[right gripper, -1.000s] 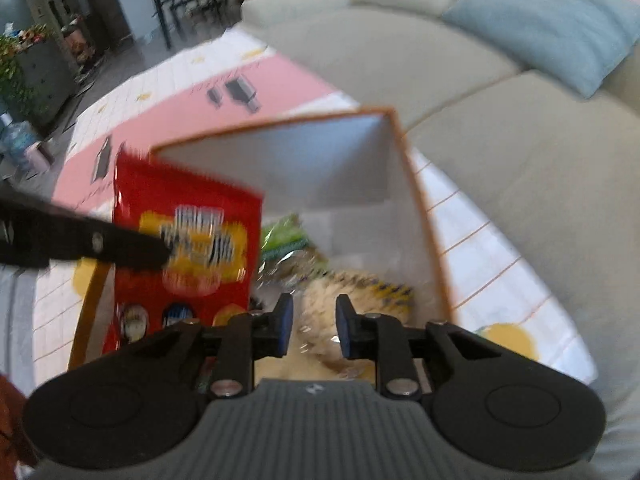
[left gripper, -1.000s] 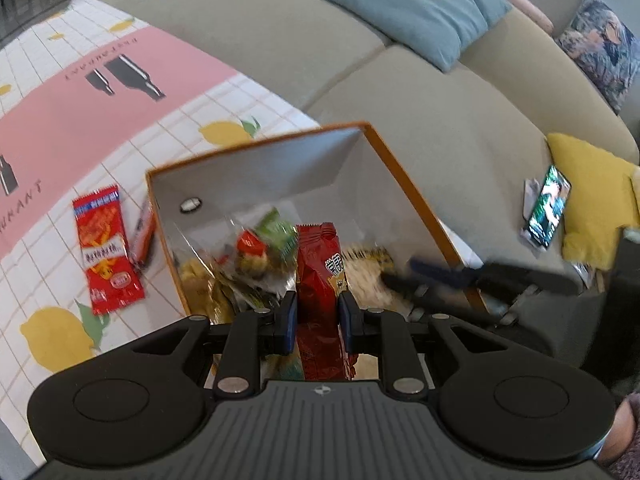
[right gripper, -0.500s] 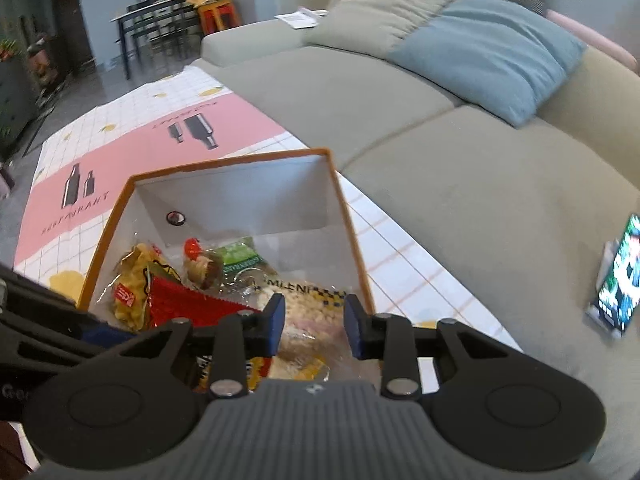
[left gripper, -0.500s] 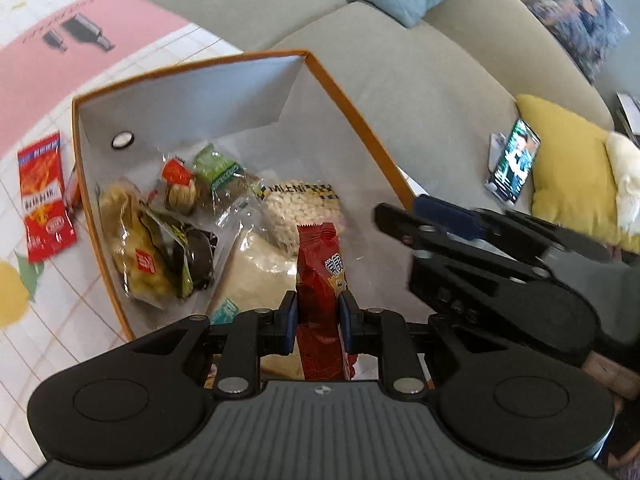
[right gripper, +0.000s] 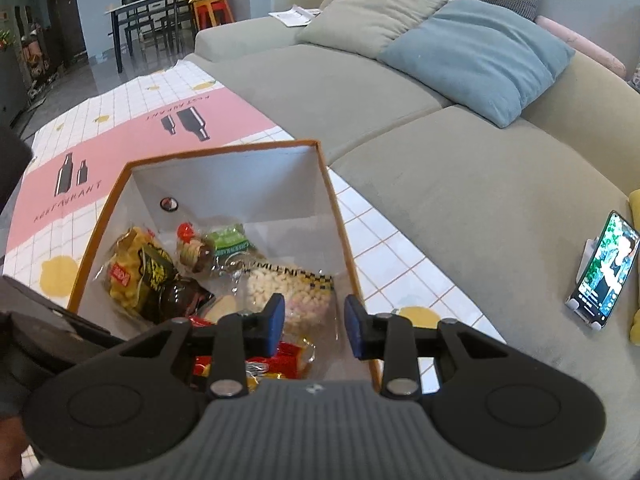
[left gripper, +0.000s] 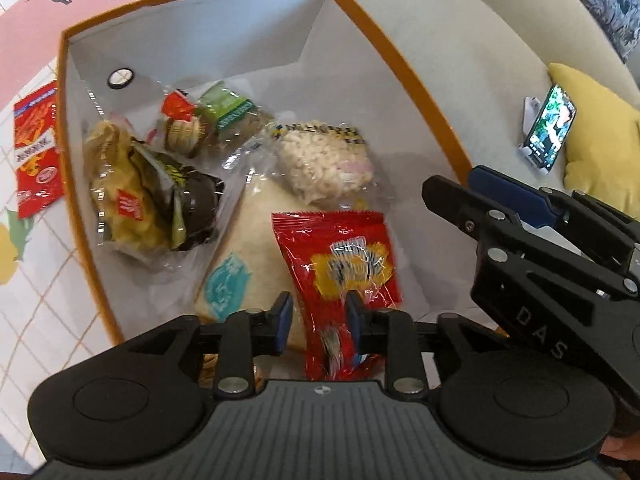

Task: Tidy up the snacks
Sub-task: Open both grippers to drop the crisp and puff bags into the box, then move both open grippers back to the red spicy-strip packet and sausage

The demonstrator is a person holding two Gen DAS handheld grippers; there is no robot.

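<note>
An orange-rimmed white box stands on the table with several snacks inside. My left gripper hangs low over its near end, jaws opening. A red snack packet lies between them on a white bag. It overlaps the right pad, and a gap shows at the left pad. My right gripper is open and empty above the box's near right corner. It also shows in the left wrist view, as the right gripper. The red packet peeks out below its fingers.
A puffed rice bar, a yellow chip bag and a green packet fill the box. Another red packet lies on the tablecloth left of it. A phone and cushions sit on the sofa to the right.
My left gripper sank into the box with the red packet and its jaws spread, so the packet now lies flat and loose. My right gripper drew back from the box, jaws slightly wider.
</note>
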